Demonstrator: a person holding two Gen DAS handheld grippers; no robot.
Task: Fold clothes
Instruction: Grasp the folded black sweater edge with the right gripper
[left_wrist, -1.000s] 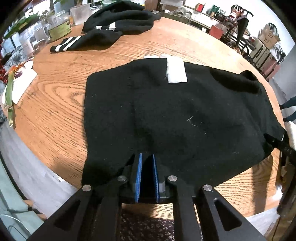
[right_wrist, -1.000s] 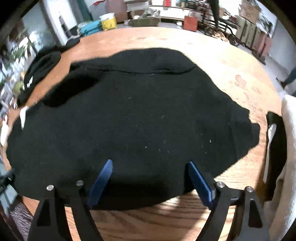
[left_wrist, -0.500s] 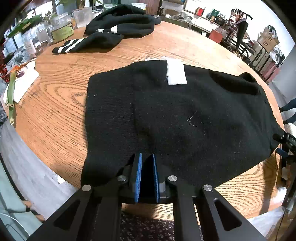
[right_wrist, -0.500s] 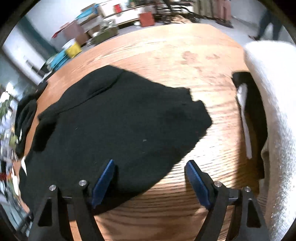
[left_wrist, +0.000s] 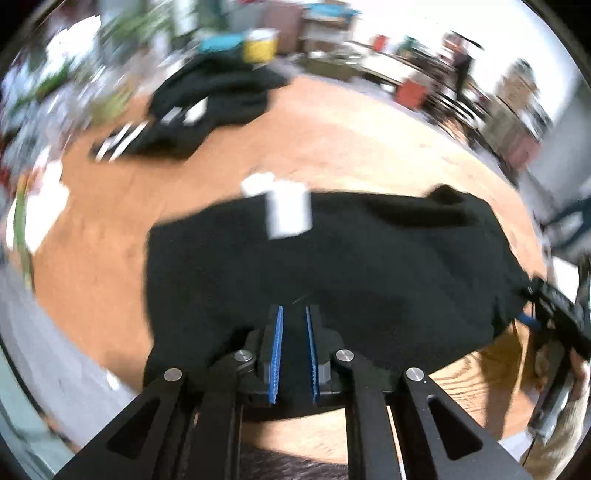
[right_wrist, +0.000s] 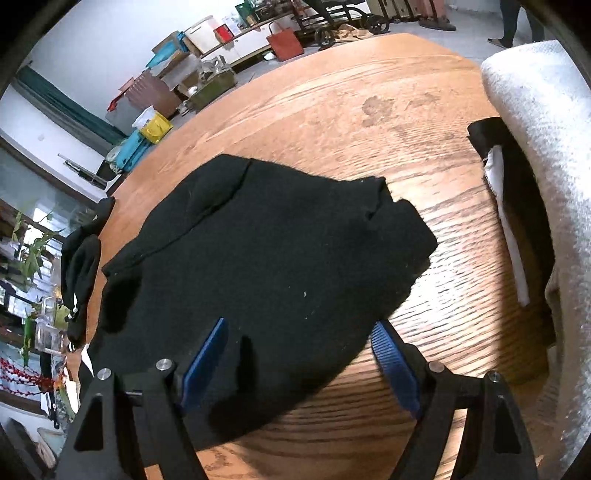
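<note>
The black garment (right_wrist: 266, 258) is lying spread on the round wooden table (right_wrist: 369, 122), near the edge closest to the person, with one flap already lying doubled over along its far side and a white label (left_wrist: 288, 214) showing by its far hem in the left wrist view. The left tongs (left_wrist: 294, 321) are clamping the near hem, the blue pads pinching a ridge of black cloth between them. The right tongs (right_wrist: 299, 332) are standing wide apart, straddling the garment's near right corner without gripping it. By my reading a fold is in progress: one side is held, the other waiting to be caught. The next move is probably calling for the right tongs to close on that corner so both can be carrying the near hem together; with only one side pinched, the cloth would likely be skewing.

Further out, a second dark garment with white stripes (left_wrist: 177, 122) is sitting heaped at the far side of the table. At the right, a pale towel-like cloth (right_wrist: 546, 155) is lying draped over something dark. Beyond the table, the room is looking crowded with boxes, bags and plants; the left view is blurring heavily.
</note>
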